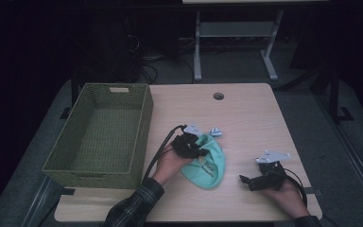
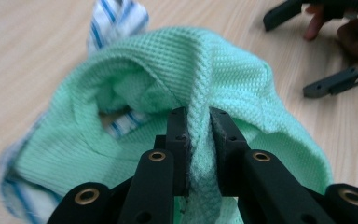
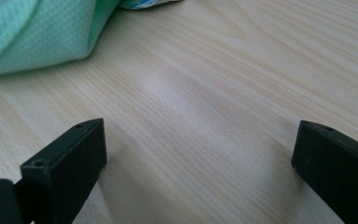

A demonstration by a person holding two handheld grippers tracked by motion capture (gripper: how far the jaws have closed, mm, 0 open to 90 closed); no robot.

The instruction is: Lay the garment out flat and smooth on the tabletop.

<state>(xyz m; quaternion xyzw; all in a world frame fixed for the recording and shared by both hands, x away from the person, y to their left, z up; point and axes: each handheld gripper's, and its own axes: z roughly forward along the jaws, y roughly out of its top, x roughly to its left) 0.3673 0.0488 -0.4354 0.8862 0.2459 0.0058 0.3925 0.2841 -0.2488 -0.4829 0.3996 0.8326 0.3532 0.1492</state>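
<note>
Left hand-held gripper [image 2: 198,140] over pale wooden table [image 1: 246,113]

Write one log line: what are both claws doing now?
left claw: pinching green cloth | right claw: open, empty, above table | basket: empty

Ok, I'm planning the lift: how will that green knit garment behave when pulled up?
Likely floppy: the green garment already folds between the left gripper's shut jaws. Probably light, and its textured knit should resist slipping.
</note>
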